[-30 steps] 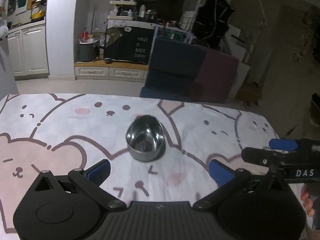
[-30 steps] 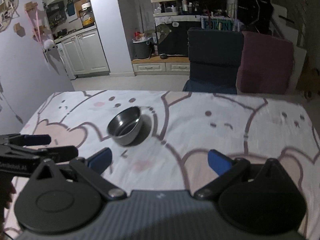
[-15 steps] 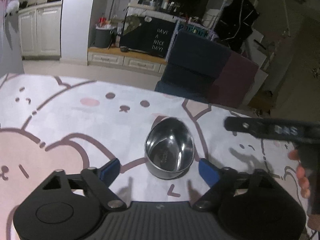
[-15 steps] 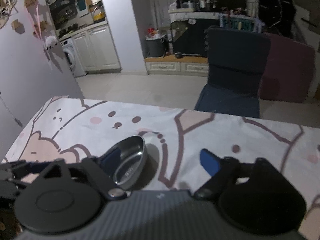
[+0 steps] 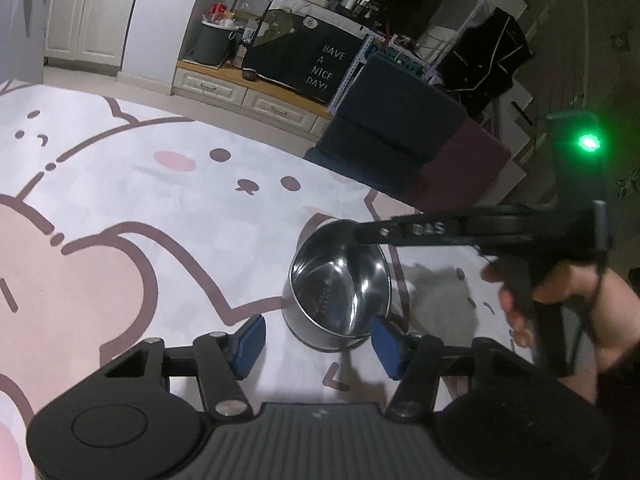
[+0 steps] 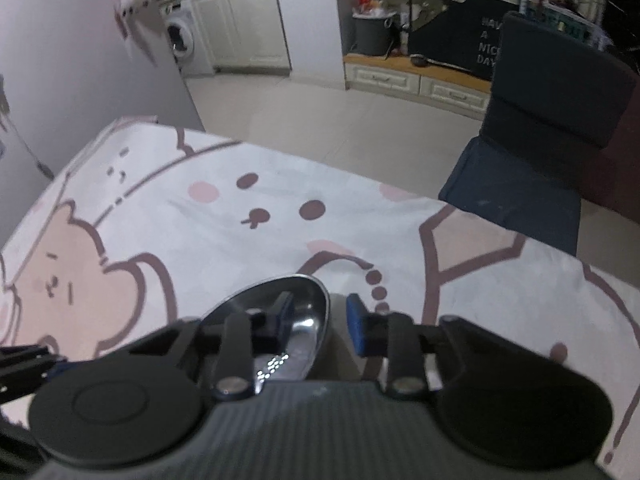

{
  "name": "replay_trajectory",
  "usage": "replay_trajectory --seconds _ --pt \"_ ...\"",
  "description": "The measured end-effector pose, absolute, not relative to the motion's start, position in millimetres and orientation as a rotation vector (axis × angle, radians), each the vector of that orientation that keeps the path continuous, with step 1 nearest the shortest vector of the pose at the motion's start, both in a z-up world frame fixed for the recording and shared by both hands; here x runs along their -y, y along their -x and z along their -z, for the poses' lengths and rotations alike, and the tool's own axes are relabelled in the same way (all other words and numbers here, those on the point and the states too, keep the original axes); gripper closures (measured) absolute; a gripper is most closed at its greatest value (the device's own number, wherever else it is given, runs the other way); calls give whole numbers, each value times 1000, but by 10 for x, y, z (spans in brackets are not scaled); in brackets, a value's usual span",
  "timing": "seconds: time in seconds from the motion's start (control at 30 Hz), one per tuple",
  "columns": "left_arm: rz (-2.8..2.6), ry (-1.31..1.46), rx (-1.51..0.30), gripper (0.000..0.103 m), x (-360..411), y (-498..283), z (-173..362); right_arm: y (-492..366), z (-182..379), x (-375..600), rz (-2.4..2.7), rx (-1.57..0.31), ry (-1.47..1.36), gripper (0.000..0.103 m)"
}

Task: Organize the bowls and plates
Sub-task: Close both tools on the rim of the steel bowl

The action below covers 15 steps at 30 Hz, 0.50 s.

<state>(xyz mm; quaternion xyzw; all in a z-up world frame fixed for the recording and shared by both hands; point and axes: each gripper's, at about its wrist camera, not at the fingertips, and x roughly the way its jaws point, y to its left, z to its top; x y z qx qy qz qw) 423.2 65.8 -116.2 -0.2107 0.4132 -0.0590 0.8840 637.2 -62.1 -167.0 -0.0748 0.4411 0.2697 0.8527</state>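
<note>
A steel bowl (image 5: 340, 284) stands upright on the bear-print tablecloth (image 5: 160, 184). My left gripper (image 5: 318, 342) sits low at the bowl's near side. Its jaws are closing, with the bowl's near wall between the blue pads (image 5: 250, 340), and a gap shows on the left. My right gripper (image 5: 360, 234) reaches in from the right over the far rim. In the right wrist view the bowl (image 6: 296, 328) lies under my right gripper (image 6: 320, 320). One of its fingers is inside, the other outside, and its jaws are closing around the rim without pressing it.
A person's hand (image 5: 568, 300) holds the right gripper's handle. A dark blue chair (image 5: 396, 128) and a maroon one (image 5: 464, 168) stand past the table's far edge. The tablecloth's left edge (image 6: 60, 176) runs near a grey wall. White cabinets (image 6: 240, 20) stand further back.
Both grippers have come in on the bowl and their jaws have narrowed. The right gripper swung in from the right until its fingers straddle the rim.
</note>
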Motion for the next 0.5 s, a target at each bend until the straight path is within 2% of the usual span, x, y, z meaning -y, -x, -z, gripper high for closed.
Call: replay_trajectory --seconds 0.13,0.23,0.5 --pt "128 442 -864 45 -642 -4245 1184 -6469 1732 508 -598 -937 183 81" --pt "114 447 -875 46 -645 -4248 1214 -6478 1751 465 -587 -930 218 94" --pt "104 498 -876 47 -663 -4242 1258 -6315 1777 622 -499 -992 208 96"
